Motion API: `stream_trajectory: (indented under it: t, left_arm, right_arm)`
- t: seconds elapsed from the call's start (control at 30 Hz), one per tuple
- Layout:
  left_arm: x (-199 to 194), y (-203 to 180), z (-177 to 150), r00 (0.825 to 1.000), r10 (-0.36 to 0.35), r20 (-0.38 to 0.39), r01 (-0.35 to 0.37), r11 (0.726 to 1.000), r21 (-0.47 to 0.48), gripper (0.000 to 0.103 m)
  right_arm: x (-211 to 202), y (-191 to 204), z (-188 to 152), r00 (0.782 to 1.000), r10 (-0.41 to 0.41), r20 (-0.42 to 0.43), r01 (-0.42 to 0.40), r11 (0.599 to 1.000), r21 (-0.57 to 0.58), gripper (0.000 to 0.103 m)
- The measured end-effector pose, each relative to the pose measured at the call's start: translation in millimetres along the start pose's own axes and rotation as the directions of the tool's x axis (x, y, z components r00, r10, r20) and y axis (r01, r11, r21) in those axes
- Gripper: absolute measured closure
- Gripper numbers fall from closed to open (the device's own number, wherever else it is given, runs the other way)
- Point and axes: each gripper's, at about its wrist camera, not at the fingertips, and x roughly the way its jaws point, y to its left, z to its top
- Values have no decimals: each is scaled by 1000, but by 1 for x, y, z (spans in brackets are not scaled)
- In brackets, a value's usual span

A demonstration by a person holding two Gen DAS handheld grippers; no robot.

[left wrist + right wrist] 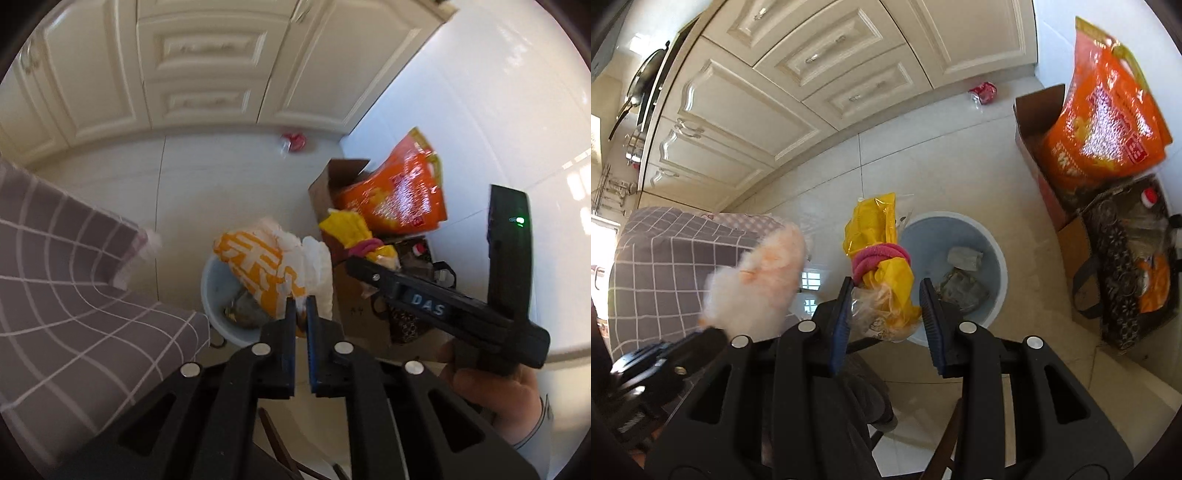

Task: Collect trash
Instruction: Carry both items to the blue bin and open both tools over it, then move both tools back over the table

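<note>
My left gripper (301, 301) is shut on an orange-and-white plastic bag (266, 267) and holds it above a pale blue bin (216, 310) on the floor. That bag shows blurred at the left of the right wrist view (757, 288). My right gripper (886, 291) is shut on a yellow plastic bag (877, 236) tied with a pink band (879, 256), held just left of the bin (982, 236). The bin holds crumpled grey trash (964, 275). A red can (983, 92) lies on the floor by the cabinets.
Cream cabinets (768, 92) run along the far side. A cardboard box (1036, 125) with an orange bag (1108, 122) stands at the right by the white wall, with a dark patterned bag (1123, 258) beside it. A grey checked cloth (665, 266) covers a surface at the left.
</note>
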Motion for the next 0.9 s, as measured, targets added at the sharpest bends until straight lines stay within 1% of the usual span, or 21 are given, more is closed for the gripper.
stream_trajectory:
  t: [0.03, 0.07, 0.1, 0.17, 0.2, 0.23, 0.27, 0.4, 0.57, 0.63, 0.7, 0.8, 0.9]
  left_arm:
    - [4, 3, 1, 1000, 2, -11, -2, 1000, -8, 71]
    - [6, 7, 2, 1000, 11, -9, -11, 1000, -24, 34]
    - [6, 11, 4, 1000, 13, 0, -13, 999, -43, 22]
    - [3, 18, 2, 1000, 17, 9, -16, 998, -69, 21]
    - [2, 21, 2, 1000, 29, 10, -28, 997, -77, 19]
    - [0, 21, 1, 999, 35, 12, -34, 996, -82, 19]
    - [-3, 23, 0, 999, 41, 18, -40, 996, -85, 19]
    - [-21, 15, -2, 995, 75, 60, -71, 996, -58, 17]
    - [-44, 9, -6, 991, 79, 106, -73, 996, -55, 16]
    - [-54, 4, -7, 987, 89, 133, -83, 995, -49, 14]
    - [-68, 0, -8, 981, 96, 171, -90, 995, -42, 10]
    - [-95, -5, -14, 962, 126, 241, -120, 992, -41, 9]
    - [-130, -8, -22, 941, 117, 317, -109, 993, -44, 9]
  right_arm:
    - [4, -2, 0, 1000, 9, -9, -8, 1000, 17, 49]
    - [7, -4, 1, 1000, 17, -17, -17, 999, 32, 29]
    - [9, -5, 1, 1000, 19, -21, -18, 999, 45, 16]
    - [11, -8, 0, 1000, 12, -19, -11, 999, 51, 12]
    - [11, -9, -1, 1000, -2, -14, 3, 998, 56, 11]
    - [10, -11, -2, 1000, -15, -1, 15, 998, 61, 7]
    - [8, -12, -3, 1000, -21, 9, 21, 998, 67, 6]
    - [0, -12, -6, 998, -47, 29, 45, 996, 76, 6]
    - [-15, 1, -7, 997, -55, 60, 53, 997, 48, 6]
    - [-24, 8, -7, 995, -56, 80, 53, 998, 38, 6]
    - [-38, 19, -6, 993, -49, 111, 47, 999, 24, 6]
    - [-65, 42, -5, 984, -35, 173, 39, 999, -16, 6]
    - [-93, 71, -4, 972, -9, 233, 26, 997, -72, 6]
